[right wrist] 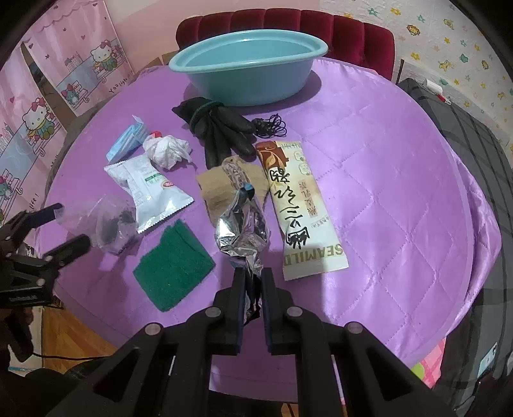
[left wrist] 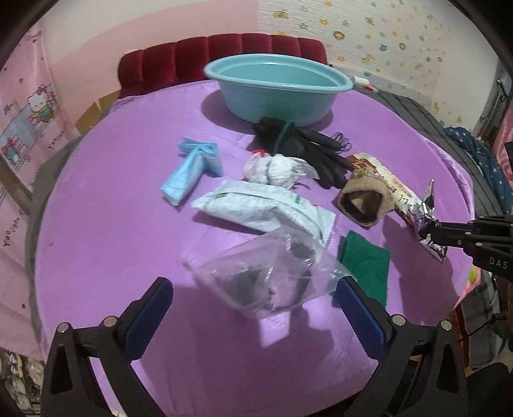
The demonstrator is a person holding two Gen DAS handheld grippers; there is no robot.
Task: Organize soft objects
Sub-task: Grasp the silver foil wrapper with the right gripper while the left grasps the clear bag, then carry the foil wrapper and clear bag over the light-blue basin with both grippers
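Observation:
A teal basin (left wrist: 275, 91) (right wrist: 250, 69) stands at the far side of the purple table. Soft items lie before it: black gloves (right wrist: 221, 128), a white wad (right wrist: 168, 149), blue masks (left wrist: 192, 168), a white pouch (left wrist: 256, 208), a tan sock (left wrist: 364, 200), a green scrub pad (right wrist: 171, 261). My right gripper (right wrist: 253, 282) is shut on a crinkled silver foil packet (right wrist: 242, 231), also seen in the left wrist view (left wrist: 429, 224). My left gripper (left wrist: 253, 308) is open, its fingers on either side of a clear plastic bag (left wrist: 266, 276).
A long SEAMILD cereal sachet (right wrist: 298, 208) lies right of the foil packet. A black hair tie (right wrist: 272, 123) lies by the gloves. A red padded chair back (right wrist: 288, 29) stands behind the basin. A dark case (right wrist: 465, 134) is at the right.

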